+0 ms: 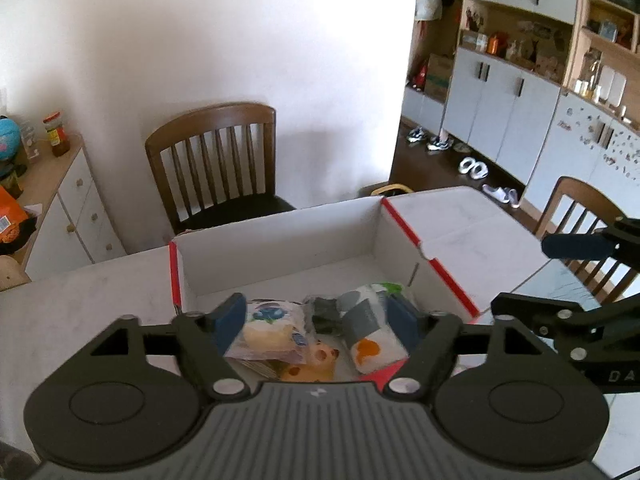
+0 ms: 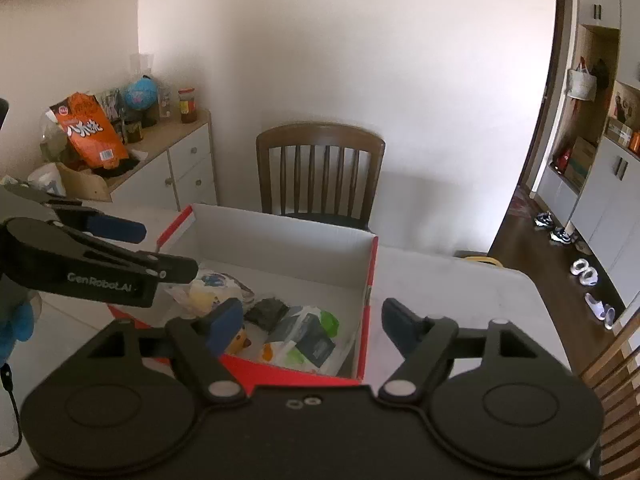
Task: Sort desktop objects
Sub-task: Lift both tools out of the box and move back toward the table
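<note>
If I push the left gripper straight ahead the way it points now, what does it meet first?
Probably the snack packets piled at the near end of the red-and-white box; they sit between the open left gripper fingers. Depth is hard to judge.

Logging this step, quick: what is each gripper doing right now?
Left gripper: open, empty, above the red-edged white cardboard box.
Right gripper: open, empty.

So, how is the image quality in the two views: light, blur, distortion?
Left wrist view: the wall is overexposed, the cabinets at right bend from fisheye distortion, and the left gripper and snack packets are slightly soft. Right wrist view: even daylight, a curved doorway edge, dark vignetted corners; the box interior is readable.
</note>
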### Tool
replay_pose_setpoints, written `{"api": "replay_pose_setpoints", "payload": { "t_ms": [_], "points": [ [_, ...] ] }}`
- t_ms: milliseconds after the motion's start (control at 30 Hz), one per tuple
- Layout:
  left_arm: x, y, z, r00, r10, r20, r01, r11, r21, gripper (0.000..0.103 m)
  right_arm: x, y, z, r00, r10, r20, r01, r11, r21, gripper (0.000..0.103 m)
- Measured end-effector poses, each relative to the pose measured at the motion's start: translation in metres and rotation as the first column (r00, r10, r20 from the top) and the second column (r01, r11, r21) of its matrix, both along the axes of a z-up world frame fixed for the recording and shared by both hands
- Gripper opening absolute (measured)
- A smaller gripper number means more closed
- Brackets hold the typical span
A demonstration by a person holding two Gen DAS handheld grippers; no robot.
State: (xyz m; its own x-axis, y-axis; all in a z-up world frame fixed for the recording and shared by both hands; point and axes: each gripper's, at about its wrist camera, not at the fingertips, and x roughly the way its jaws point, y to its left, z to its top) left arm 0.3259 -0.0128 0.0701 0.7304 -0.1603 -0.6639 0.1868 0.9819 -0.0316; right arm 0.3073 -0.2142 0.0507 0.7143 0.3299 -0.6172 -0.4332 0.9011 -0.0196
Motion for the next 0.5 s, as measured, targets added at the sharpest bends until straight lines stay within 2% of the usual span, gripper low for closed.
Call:
{"api": "replay_pose_setpoints", "payload": {
  "t_ms": [400,433,500],
  "points": [
    [-0.041,-0.006,0.014,0.998,-0.048,0.044,0.049,0.998,-0.025,0.087,-0.039,-0.017,0.018,1.0,-0.022,0.005,0.021,0.997,0.071,0.094],
    [-0.044,-0.005,0.014,0.998,-0.05,0.047,0.052,0.998,-0.036,0.088,-0.042,-0.019,0.019,1.0,-0.018,0.004,0.018,0.997,0.08,0.095],
    [-0.051,-0.003,0.015,0.997,-0.052,0.052,0.055,0.997,-0.051,0.099,-0.05,-0.02,0.022,1.0,-0.016,0.005,0.016,0.995,0.097,0.101]
  ]
}}
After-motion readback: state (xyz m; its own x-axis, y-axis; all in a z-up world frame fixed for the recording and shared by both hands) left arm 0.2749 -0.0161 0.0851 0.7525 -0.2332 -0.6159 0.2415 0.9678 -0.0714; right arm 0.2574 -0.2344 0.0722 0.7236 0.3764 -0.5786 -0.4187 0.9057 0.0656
